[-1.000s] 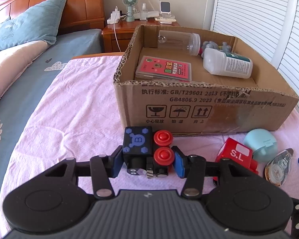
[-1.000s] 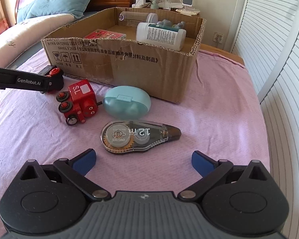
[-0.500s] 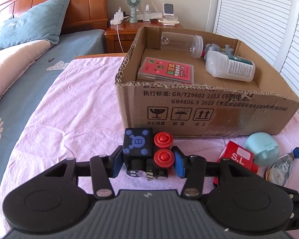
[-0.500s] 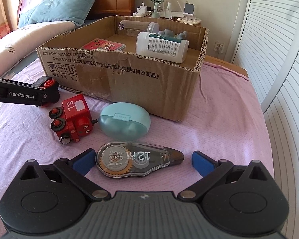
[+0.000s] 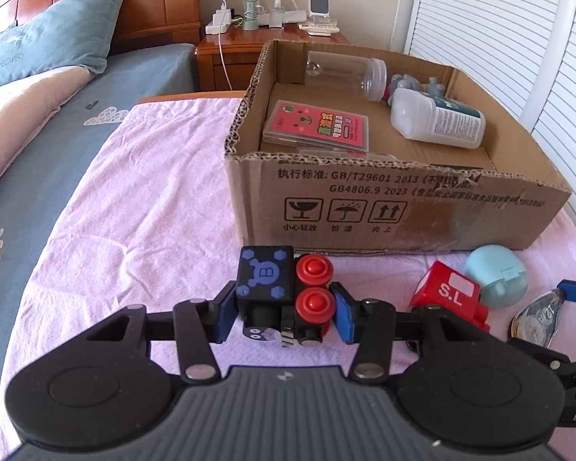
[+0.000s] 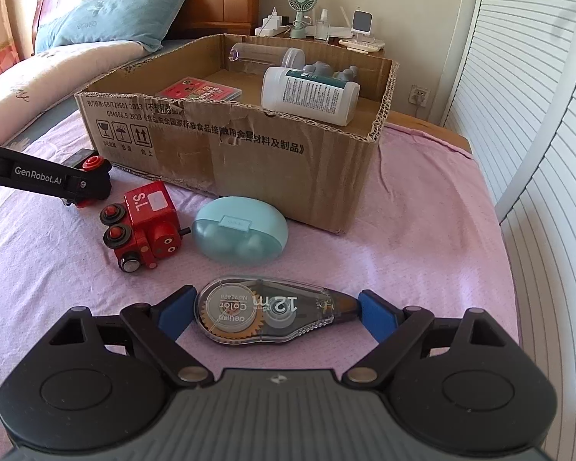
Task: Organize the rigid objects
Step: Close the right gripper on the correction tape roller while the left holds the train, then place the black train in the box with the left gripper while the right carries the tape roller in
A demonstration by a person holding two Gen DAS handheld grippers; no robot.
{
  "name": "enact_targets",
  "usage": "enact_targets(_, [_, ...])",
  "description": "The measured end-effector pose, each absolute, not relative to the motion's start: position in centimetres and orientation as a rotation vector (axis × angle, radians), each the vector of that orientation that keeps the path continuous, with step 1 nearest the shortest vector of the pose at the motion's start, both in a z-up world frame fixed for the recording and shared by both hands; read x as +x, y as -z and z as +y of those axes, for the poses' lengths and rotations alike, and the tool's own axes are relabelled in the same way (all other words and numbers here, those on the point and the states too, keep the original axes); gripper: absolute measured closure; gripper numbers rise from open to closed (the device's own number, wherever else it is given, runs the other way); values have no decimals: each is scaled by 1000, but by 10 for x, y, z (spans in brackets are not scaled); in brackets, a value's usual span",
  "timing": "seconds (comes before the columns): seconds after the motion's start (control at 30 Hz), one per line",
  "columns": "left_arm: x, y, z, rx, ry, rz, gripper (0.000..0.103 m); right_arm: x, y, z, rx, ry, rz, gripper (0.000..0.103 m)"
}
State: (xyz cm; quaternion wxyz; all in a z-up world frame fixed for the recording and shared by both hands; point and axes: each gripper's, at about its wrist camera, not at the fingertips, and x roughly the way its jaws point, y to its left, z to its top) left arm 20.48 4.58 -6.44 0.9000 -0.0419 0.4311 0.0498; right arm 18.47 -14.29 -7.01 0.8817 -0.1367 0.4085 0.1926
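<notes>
My left gripper (image 5: 284,313) is shut on a black toy train car (image 5: 265,276) with red wheels, resting on the pink sheet in front of the cardboard box (image 5: 403,199). In the right wrist view a clear correction tape dispenser (image 6: 272,313) lies lengthwise between the fingers of my right gripper (image 6: 276,307). Its jaws are closing, and the blue pads (image 6: 376,315) sit right at the tape's two ends without visibly pressing. A red toy train car (image 6: 149,223) marked "S.L" and a teal oval case (image 6: 242,230) lie between the two grippers, near the box.
The open box (image 6: 230,146) holds a clear jar (image 5: 345,75), a white bottle (image 5: 437,123), a pink card pack (image 5: 318,126) and grey figures. Behind it stands a wooden nightstand (image 5: 249,46) with a fan. White shutters (image 6: 537,115) run along the right; pillows lie far left.
The correction tape, earlier ahead of the right fingers, now lies between them, and those fingers have narrowed toward it. The left gripper keeps its hold on the black toy car.
</notes>
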Motion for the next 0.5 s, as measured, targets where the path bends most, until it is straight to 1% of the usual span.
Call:
enact_targets(0.23, [195, 51, 52, -30, -25, 933, 53, 177, 57, -148, -286, -415, 863, 10])
enact_targets(0.5, [188, 18, 59, 20, 52, 928, 53, 170, 11, -147, -313, -436, 786, 10])
